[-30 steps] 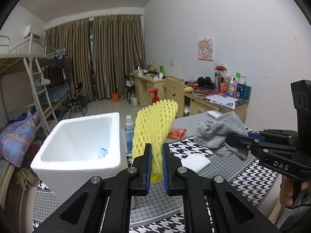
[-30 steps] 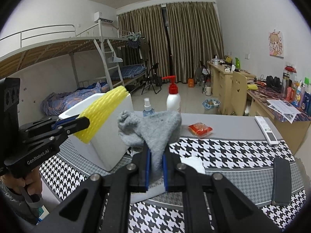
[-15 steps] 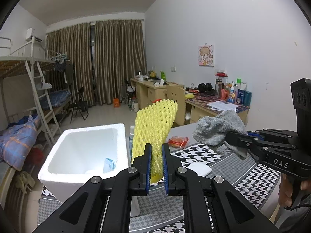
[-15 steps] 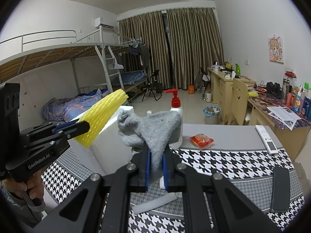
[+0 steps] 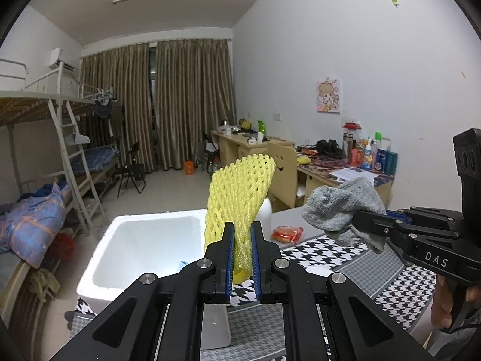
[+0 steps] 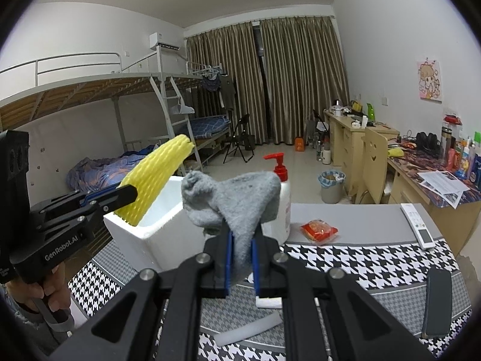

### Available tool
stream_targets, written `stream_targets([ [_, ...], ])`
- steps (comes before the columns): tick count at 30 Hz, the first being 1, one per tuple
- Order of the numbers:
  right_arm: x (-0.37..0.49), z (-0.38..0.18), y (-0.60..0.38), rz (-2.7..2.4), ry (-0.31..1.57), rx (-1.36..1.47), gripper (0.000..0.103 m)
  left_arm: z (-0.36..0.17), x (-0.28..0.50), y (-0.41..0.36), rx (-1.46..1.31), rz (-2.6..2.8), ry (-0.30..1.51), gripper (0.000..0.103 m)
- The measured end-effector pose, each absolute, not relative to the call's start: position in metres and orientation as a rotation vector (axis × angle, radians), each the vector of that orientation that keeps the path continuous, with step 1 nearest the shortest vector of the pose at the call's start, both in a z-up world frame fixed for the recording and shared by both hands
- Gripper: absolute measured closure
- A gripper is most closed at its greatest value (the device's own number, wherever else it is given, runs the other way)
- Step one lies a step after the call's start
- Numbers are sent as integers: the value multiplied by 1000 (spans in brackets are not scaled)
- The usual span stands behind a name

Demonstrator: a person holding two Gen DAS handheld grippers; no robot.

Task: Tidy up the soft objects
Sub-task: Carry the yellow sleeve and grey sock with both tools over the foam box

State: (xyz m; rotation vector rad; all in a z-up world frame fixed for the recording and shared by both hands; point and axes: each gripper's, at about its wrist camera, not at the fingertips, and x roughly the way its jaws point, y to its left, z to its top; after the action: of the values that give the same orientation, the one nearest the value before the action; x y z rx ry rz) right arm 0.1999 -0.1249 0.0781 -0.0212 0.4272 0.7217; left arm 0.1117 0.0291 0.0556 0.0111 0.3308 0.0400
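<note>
Yellow foam netting [image 5: 240, 198] stands upright out of the left gripper [image 5: 242, 258], whose jaws are clamped on its lower end, while the right gripper [image 6: 240, 258] has its jaws pinched shut on a grey sock [image 6: 237, 204] that flops over to either side. Both soft things are up off the tabletop [image 6: 354, 222] and neither is in the white foam box [image 5: 141, 246] yet, so the sorting looks about midway: picked up, not put away. Inside the box a small blue scrap shows low against the wall (what it is I cannot tell). What seems left is to carry each piece over the box opening and let go. Both grippers point slightly downward, side by side and well apart, with the netting just beside the box's near rim and the sock further to the right; a hand [image 6: 51, 282] grips the left handle from below.
</note>
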Motion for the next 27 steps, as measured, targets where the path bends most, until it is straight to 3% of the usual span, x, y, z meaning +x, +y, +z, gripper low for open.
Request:
stream_targets([
  [27,210,88,-79,833,428,-24,89,65,122,67,0,226,312,92],
])
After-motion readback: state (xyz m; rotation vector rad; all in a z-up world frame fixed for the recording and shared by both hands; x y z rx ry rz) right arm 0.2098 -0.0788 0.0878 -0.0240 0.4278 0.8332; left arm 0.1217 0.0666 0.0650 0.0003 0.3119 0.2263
